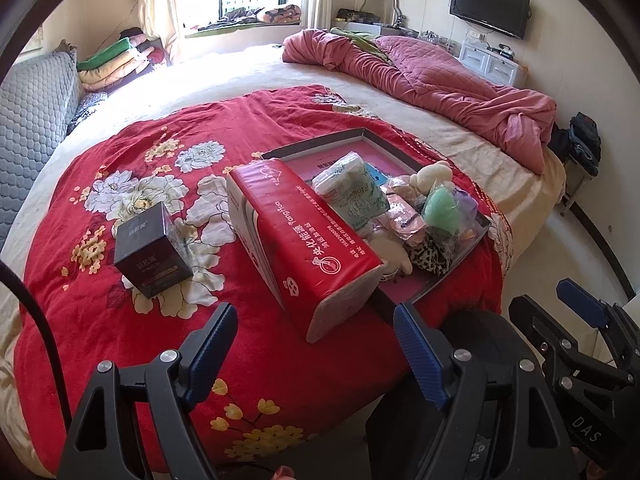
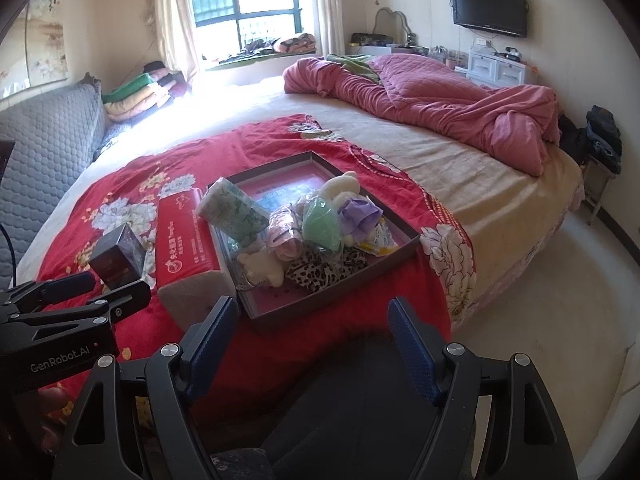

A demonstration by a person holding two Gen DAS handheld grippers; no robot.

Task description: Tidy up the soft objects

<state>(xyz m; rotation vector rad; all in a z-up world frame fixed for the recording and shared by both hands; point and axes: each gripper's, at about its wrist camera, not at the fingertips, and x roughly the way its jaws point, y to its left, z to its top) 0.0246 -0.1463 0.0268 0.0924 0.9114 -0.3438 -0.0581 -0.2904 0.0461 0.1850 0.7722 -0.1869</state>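
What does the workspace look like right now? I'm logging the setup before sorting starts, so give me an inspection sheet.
Surface: red floral blanket on a bed.
Job's things: shallow dark cardboard tray holding a green soft pouch, white plush toy, leopard-print cloth; long red tissue pack leaning against it.
Clutter: small black box.
Grippers: left gripper and right gripper open, empty.
Cables: black cable.
Surroundings: crumpled pink quilt, wall television.

Daylit room, strong glare by the window (image 2: pixel 244 4).

You get sun pouring through the window at the far wall; it blows out the sheet (image 2: pixel 240 96) below it to pure white in both views. The red blanket (image 1: pixel 120 288) is evenly lit and sharp. Your near foreground falls into shadow. Fisheye bends the room at the edges, and dark vignette fills the corners.
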